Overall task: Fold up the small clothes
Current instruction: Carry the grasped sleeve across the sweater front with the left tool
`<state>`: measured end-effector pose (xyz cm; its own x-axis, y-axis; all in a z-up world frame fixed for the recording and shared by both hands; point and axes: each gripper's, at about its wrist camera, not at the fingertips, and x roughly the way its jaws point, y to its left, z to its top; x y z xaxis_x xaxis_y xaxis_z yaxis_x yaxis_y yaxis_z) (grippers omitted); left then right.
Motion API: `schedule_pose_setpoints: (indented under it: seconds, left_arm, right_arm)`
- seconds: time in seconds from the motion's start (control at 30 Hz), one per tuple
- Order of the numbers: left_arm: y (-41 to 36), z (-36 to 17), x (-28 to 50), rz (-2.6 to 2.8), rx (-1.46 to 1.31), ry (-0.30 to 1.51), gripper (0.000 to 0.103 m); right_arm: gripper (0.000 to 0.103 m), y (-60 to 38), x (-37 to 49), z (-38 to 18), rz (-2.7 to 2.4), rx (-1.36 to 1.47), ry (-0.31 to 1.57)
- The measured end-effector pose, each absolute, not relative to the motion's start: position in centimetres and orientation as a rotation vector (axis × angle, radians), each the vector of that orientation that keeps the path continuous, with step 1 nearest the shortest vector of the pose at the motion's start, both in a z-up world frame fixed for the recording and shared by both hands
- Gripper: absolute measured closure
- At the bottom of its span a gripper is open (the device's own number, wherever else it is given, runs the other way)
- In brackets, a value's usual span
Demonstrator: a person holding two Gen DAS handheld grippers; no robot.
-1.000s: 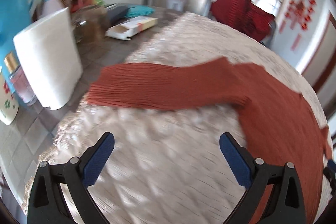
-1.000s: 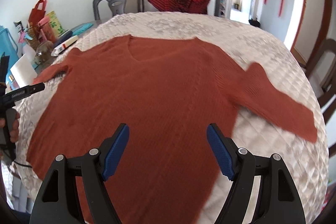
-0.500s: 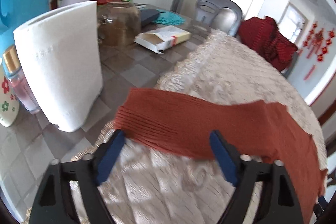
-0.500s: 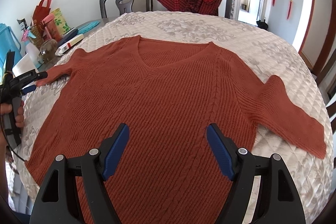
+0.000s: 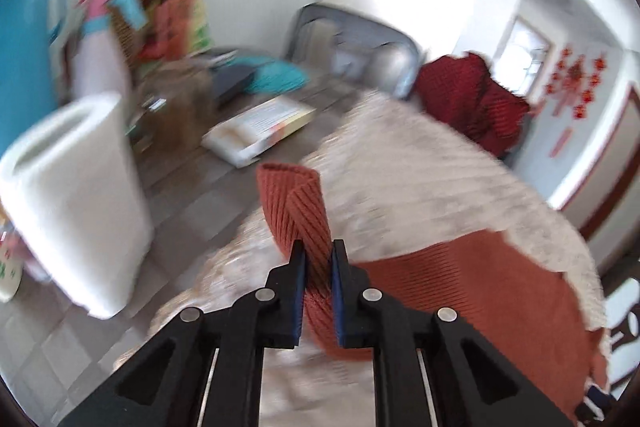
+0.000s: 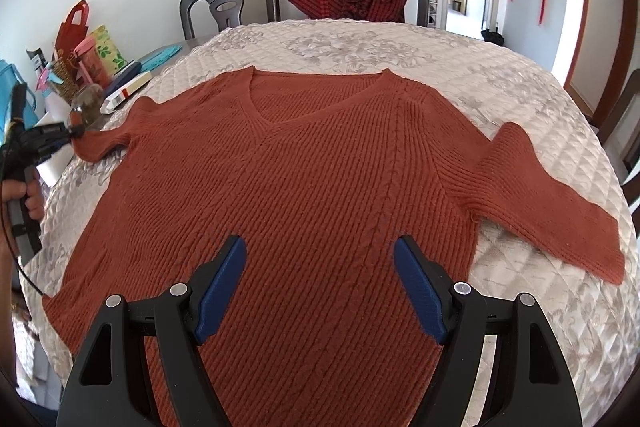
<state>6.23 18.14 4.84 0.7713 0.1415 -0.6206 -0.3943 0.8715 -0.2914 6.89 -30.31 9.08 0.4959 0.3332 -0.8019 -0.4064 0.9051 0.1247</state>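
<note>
two chairs (image 6: 230, 3) behind quilted table (image 6: 500, 87), paper roll (image 5: 76, 195) – carton (image 5: 260, 129) beside sweater (image 6: 312, 187)

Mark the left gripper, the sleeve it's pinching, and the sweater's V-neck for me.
left gripper (image 5: 319, 251): left wrist view, between its fingertips.
sleeve (image 5: 294, 195): left wrist view, bunched cuff above the pads.
V-neck (image 6: 267, 125): right wrist view, bottom of the collar.

We see a rust-orange ribbed sweater (image 6: 312, 187) with a V-neck lying flat, front up, filling the middle of the right wrist view. Its sleeve at centre right (image 6: 560, 211) slants down toward the lower right, flat. The other sleeve's cuff (image 5: 296, 207), at centre in the left wrist view, is bunched and lifted, pinched upright.
</note>
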Motion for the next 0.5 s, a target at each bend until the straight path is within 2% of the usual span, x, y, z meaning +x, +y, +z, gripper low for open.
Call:
schedule_pose_setpoints:
  seconds: [0.27, 0.5]
  left_arm:
    - [8.5, 9.0, 10.7, -0.055, -0.325, 0.588, 0.09]
    - [-1.0, 5.5, 14.3, -0.319, -0.237, 0.728, 0.089]
  right_arm:
    - [0.027, -31.1, 6.8, 9.2, 0.439, -0.033, 0.949]
    - [0.027, -32.0, 6.9, 9.2, 0.433, 0.015, 0.954]
